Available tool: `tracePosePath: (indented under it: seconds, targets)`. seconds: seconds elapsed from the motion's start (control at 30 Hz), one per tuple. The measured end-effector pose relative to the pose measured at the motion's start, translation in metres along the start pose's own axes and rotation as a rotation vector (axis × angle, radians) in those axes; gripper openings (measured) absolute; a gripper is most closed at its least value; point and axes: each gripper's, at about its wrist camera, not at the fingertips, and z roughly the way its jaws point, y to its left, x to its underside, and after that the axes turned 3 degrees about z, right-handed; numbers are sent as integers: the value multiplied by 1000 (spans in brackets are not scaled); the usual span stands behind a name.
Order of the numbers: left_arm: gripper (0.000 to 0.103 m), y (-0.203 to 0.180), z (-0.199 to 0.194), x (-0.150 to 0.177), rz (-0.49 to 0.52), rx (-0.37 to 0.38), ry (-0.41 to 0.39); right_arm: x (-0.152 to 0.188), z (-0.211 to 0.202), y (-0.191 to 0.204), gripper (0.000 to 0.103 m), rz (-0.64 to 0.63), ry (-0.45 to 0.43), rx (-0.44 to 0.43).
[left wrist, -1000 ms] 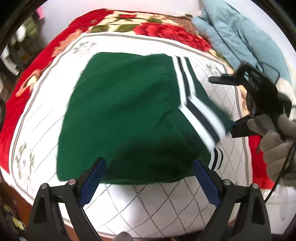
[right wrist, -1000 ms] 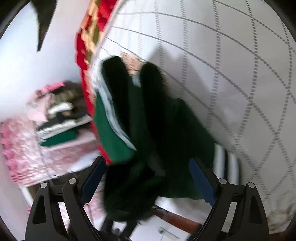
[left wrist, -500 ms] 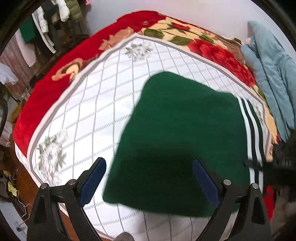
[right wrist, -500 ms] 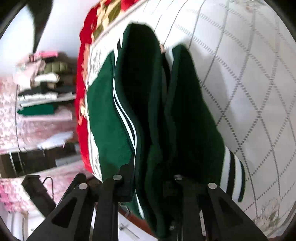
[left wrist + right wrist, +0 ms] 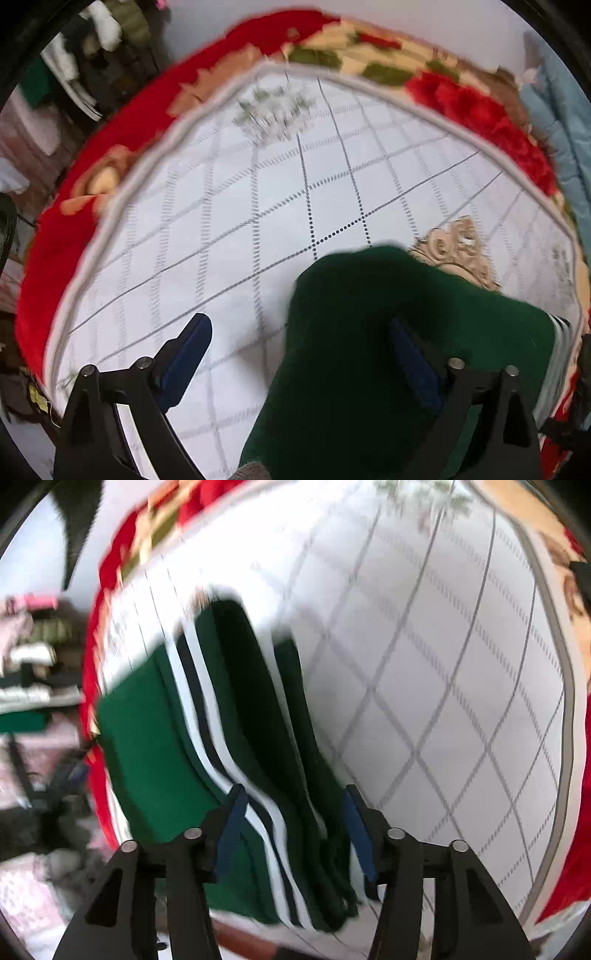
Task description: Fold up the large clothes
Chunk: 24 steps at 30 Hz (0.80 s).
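Now right gripper [image 5: 293, 825] just opening, green garment [image 5: 155, 746] between jaws at bed edge; left gripper [image 5: 299, 354] spread wide, quilt [image 5: 229, 221] bare beyond.

green garment [image 5: 399, 354]: lower part cut off by bottom edge in left wrist view; hides the rt finger's pad there. Edges smeared w/ motion blur.
garment stripes [image 5: 207, 716]: blurred in rt wrist view; fold layers hard to separate.
right gripper [image 5: 291, 823]: cloth lies btwn the pads, contact can't be told thru blur.
bedspread [image 5: 229, 206]: near corner cut off, floral print too smeared to read.
clothes rack [image 5: 33, 664]: blurry, items too small to ID.
blue jacket [image 5: 561, 122]: mostly cut by frame edge.
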Motion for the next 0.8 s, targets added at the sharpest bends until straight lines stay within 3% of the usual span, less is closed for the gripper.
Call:
tracePosePath:
  seconds: [0.07, 0.17, 0.23, 0.3, 0.37, 0.43, 0.47, 0.6, 0.63, 0.7, 0.77, 0.8]
  targets:
    - [101, 1, 26, -10, -14, 35, 55, -20, -2, 5, 62, 35, -48, -59]
    - [101, 1, 38, -22, -7, 74, 80, -53, 15, 19, 62, 43, -59, -78]
    - [101, -1, 32, -24, 22, 62, 70, -77, 35, 25, 80, 63, -14, -98]
    - [101, 1, 23, -23, 29, 54, 56, -88, 68, 41, 78, 61, 94, -131]
    - [101, 8, 10, -19, 14, 61, 35, -90, 78, 40, 40, 53, 110, -126]
    - [101, 16, -6, -14, -3, 60, 10, -77, 63, 41, 12, 42, 80, -121]
    - [101, 20, -13, -13, -11, 57, -7, -71, 47, 43, 11, 43, 33, -131]
    - [101, 36, -30, -3, -32, 47, -35, -52, 20, 29, 11, 79, -36, -96]
    - [101, 39, -30, -1, -33, 46, -30, -51, 35, 18, 15, 100, 8, -23]
    - [101, 42, -28, 2, -30, 50, -15, -54, 59, -1, 23, 137, 92, 43]
    - [101, 45, -29, 6, -20, 45, -23, -57, 59, -8, 27, 169, 100, 18]
    - [101, 45, -31, 8, -12, 46, -31, -57, 49, -4, 38, 144, 82, 23]
